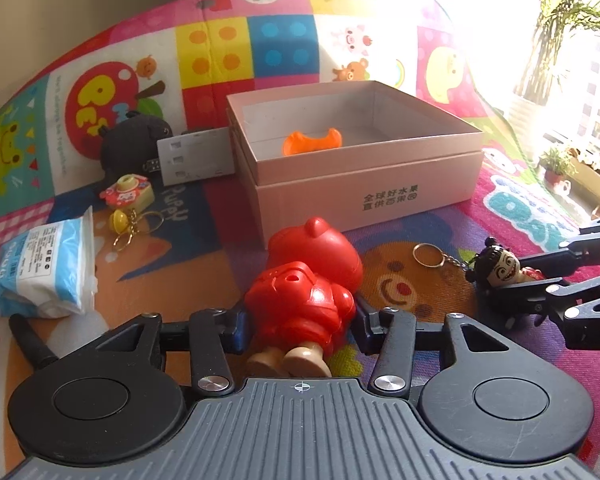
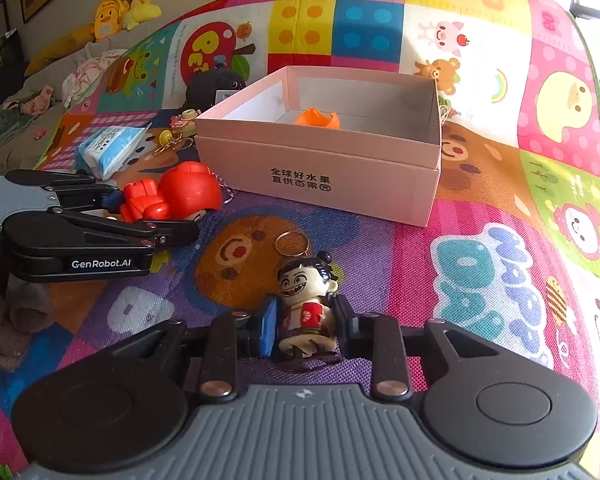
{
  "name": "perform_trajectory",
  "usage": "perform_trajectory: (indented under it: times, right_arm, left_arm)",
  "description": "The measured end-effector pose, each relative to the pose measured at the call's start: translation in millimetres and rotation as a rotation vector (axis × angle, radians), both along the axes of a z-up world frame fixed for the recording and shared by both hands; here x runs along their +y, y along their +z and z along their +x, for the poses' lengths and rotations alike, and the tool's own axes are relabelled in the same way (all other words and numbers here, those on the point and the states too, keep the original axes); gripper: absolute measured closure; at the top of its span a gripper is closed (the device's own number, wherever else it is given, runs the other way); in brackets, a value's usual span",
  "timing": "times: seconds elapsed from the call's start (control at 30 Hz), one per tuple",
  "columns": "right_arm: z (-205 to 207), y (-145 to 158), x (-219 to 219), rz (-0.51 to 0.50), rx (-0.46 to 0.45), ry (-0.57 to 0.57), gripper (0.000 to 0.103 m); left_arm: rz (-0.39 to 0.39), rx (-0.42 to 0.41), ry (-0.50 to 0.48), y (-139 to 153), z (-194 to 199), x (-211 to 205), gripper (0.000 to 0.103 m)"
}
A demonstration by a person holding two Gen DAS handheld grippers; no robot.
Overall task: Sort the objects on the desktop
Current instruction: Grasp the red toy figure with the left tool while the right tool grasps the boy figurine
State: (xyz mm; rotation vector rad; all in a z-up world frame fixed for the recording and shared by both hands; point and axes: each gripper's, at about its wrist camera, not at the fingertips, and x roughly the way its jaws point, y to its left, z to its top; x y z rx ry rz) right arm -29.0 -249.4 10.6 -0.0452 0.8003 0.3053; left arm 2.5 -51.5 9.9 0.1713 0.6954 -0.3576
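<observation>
The left tongs [image 1: 300, 320] are clamped on the waist of the red figurine [image 1: 306, 280], which lies low and centre in the left wrist view, head pointing toward the pink box [image 1: 340, 192] just behind it. The right tongs [image 2: 306, 328] are clamped on the torso of the black-haired doll keychain [image 2: 306, 304], low and centre in the right wrist view, with its key ring [image 2: 290, 244] and chain trailing loose on the play mat [image 2: 500, 280]. Both items rest on the mat; the box is open and holds one orange piece [image 2: 318, 118]. Risks: the figurine's rounded, glossy body may pivot or slip between the pads on lifting, since the heavy head overhangs the grip. The trailing ring may snag the box wall or swing during transfer. The two tongs work close together and may collide if both move to the box at once. Legible writing: "GenRobot.AI" on the side of the left tongs, at left in the right wrist view; two lines of Chinese print on the box front, reading approximately "全球好水果 / 直供百果园"; "PUPPY" on the mat near the camera-shaped keychain [image 1: 128, 196]. Print on the tissue pack [image 1: 44, 264] is too small to read.
</observation>
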Motion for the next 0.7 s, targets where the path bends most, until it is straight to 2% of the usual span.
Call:
perform_trajectory:
  times: [0.2, 0.4, 0.57, 0.7]
  right_arm:
    - [-8.7, 6.5, 0.1, 0.018, 0.011, 0.028, 0.074]
    - [-15.3, 6.0, 7.9, 0.035, 0.030, 0.068, 0.074]
    - [-15.4, 4.3, 11.1, 0.024, 0.026, 0.071, 0.073]
    - [-13.1, 2.9, 11.6, 0.022, 0.026, 0.069, 0.066]
  left_arm:
    - [-0.016, 0.029, -0.059, 5.0, -36.7, 4.7, 0.051]
    - [-0.053, 0.064, -0.088, 6.4, -54.7, 7.0, 0.048]
    - [-0.062, 0.058, -0.101, 9.6, -55.2, 3.5, 0.035]
    - [-0.022, 0.034, -0.097, 7.5, -53.2, -2.0, 0.031]
